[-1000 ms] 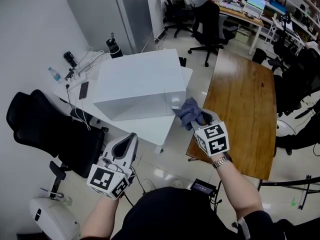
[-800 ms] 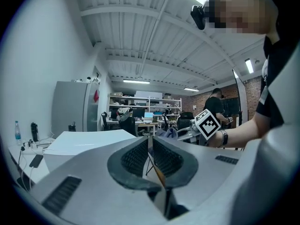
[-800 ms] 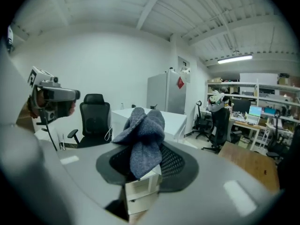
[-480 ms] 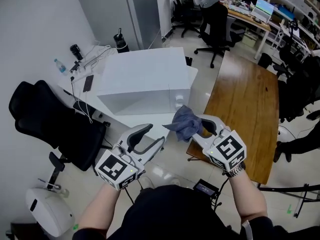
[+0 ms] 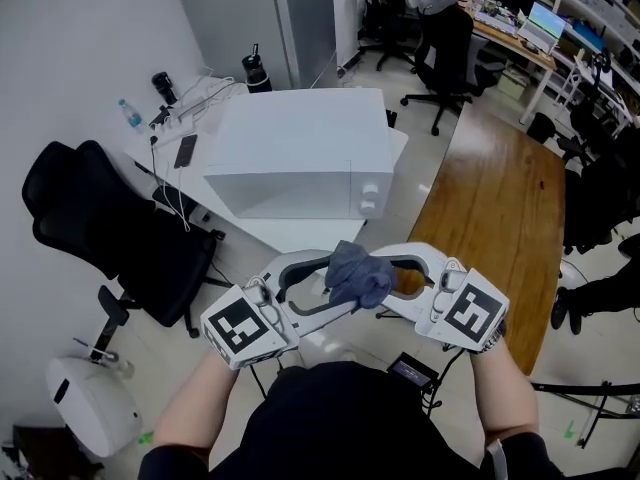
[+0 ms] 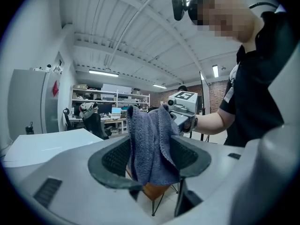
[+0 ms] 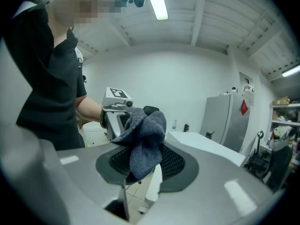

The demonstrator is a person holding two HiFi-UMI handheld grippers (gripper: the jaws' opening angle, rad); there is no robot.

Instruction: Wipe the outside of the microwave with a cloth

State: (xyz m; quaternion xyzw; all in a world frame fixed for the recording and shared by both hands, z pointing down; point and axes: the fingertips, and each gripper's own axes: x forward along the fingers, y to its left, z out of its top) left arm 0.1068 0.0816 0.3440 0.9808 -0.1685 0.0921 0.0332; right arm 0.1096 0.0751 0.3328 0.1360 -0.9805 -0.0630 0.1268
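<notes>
The white microwave (image 5: pixel 300 153) stands on a small white table (image 5: pixel 285 236), and both grippers are held in front of it, close to my body. They point at each other. A crumpled blue-grey cloth (image 5: pixel 358 276) sits between them. My right gripper (image 5: pixel 385 280) is shut on the cloth (image 7: pixel 143 139), which bunches above its pads. My left gripper (image 5: pixel 340 283) has its jaws opening wide, with the hanging cloth (image 6: pixel 150 144) between them and not squeezed. In the left gripper view the microwave (image 6: pixel 47 142) shows at the left.
A black office chair (image 5: pixel 110 238) stands left of the white table, which carries a phone (image 5: pixel 186 150), cables and bottles at its back. A long wooden table (image 5: pixel 495 208) runs along the right. A grey cabinet (image 5: pixel 300 18) stands behind, with desks and chairs beyond.
My right gripper drew the cloth back from the microwave's front corner toward my body and turned left. The left gripper rose, opened its jaws and came around the cloth.
</notes>
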